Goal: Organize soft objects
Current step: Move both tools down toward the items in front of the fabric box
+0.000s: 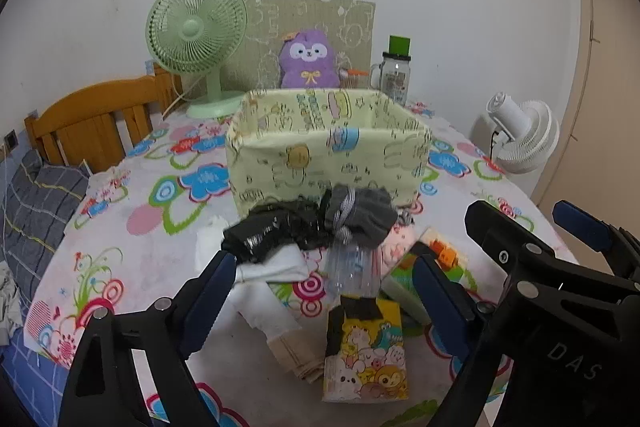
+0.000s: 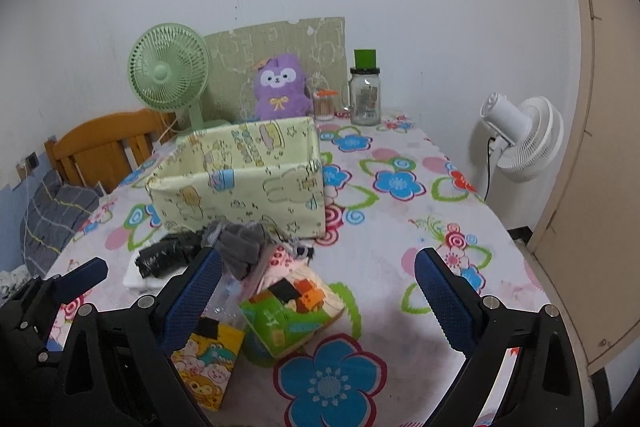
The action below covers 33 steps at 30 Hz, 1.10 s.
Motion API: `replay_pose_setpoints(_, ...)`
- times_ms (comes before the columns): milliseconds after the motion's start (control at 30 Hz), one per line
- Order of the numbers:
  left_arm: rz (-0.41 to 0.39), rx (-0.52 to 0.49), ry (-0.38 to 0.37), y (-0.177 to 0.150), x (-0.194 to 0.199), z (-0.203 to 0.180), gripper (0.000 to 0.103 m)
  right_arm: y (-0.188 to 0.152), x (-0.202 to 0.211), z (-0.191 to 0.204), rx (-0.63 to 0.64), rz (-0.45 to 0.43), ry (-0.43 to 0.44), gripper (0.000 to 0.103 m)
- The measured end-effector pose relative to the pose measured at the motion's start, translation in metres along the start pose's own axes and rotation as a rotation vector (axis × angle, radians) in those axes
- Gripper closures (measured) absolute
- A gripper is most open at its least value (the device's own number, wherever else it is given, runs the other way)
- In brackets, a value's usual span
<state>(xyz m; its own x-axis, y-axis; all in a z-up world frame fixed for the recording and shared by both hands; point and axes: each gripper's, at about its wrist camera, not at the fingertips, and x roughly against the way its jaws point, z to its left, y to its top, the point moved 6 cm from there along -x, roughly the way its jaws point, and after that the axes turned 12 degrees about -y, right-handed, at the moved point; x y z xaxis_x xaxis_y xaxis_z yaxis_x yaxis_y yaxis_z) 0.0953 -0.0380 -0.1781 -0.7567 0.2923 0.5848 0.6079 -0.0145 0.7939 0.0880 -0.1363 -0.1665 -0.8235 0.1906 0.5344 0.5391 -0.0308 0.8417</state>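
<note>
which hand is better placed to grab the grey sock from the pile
Left. The left tool, open, frames the grey sock almost straight ahead, in front of the fabric box. The right tool, also open, has the sock by its left finger, off centre.

A heap of soft items (image 1: 320, 227) crowds the flowered tablecloth (image 2: 400, 227) directly before the open fabric bin (image 1: 320, 143), blocking the straight approach. Bare cloth lies open to the bin's right and left. A green fan (image 1: 196, 39), purple plush (image 1: 308, 59) and glass jar (image 2: 364, 99) line the far edge behind it.
</note>
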Motion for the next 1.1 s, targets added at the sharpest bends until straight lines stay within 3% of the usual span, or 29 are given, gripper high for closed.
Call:
replay_pose_setpoints(533,0.087,-0.010,-0.029,-0.038,-0.019,-0.007,0.018,-0.033,-0.015,0.007,0.023,0.065,0.015,0.005)
replay_pose_setpoints(800,0.127,-0.030,-0.052,-0.047,-0.033,-0.011,0.038,-0.040,-0.024,0.012,0.032,0.093,0.024,0.005)
replay_pose_setpoints(867,0.133,-0.023,-0.078,-0.047,-0.034,-0.011,0.051,-0.041,-0.027,0.013,0.035,0.101,0.024,0.005)
replay_pose_setpoints(1100,0.140,-0.026,-0.112,-0.043,-0.037,-0.011,0.057,-0.040,-0.042,0.020,0.040,0.128,0.036,0.005)
